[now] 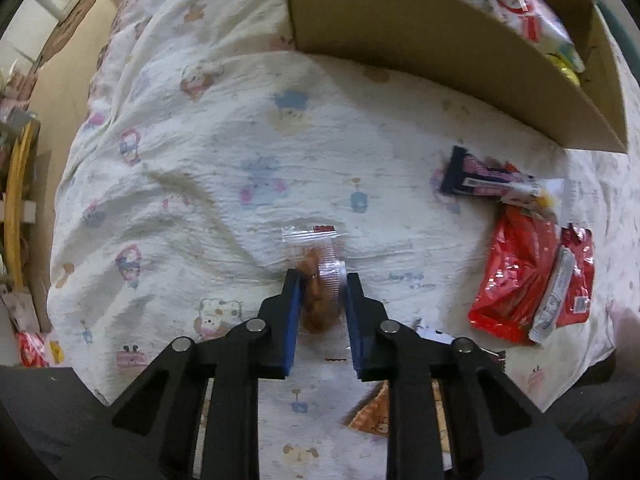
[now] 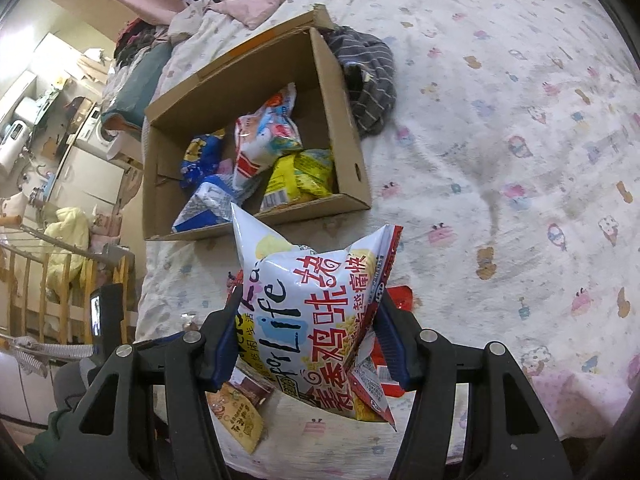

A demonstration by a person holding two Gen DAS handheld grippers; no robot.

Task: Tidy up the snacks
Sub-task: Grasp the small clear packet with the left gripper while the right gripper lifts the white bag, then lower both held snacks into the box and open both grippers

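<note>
While the left hand-held gripper (image 1: 322, 280) pinches a clear packet (image 1: 316, 276) lying lengthwise away, the right hand-held gripper (image 2: 306, 312) clamps an upright bag (image 2: 312, 312) before the box (image 2: 344, 128).

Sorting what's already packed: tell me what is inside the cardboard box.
Inside the cardboard box lie a yellow snack bag, a white-and-red bag and blue-and-white bags. Anything beneath them is covered, and the held chip bag hides the near edge.
</note>
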